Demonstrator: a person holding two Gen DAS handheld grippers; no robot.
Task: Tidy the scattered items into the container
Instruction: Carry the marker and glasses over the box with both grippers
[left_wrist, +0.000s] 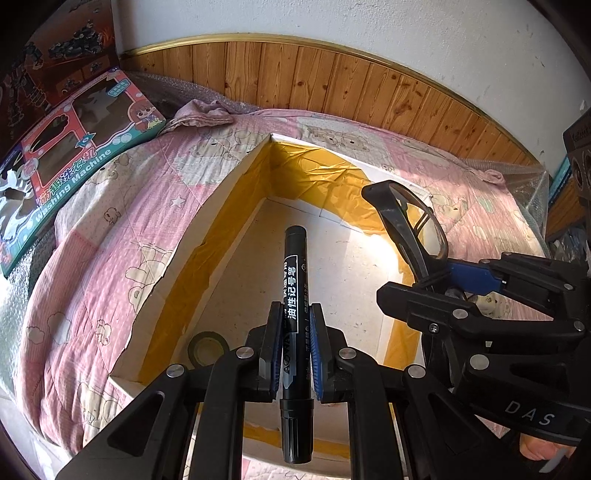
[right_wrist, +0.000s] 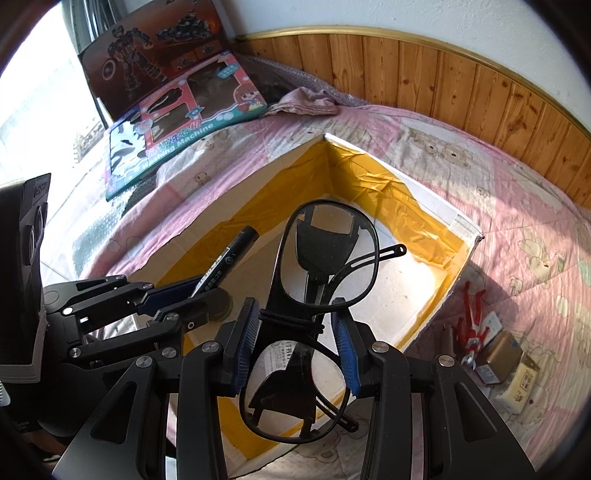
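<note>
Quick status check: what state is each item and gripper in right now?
Left gripper: shut on marker.
Marker: capped, held above the box.
Right gripper: shut on glasses.
Glasses: folded, held above the box.
Box: open, yellow tape on its inner walls.
Tape roll: lying flat inside the box.
Small items: on the quilt outside the box.
</note>
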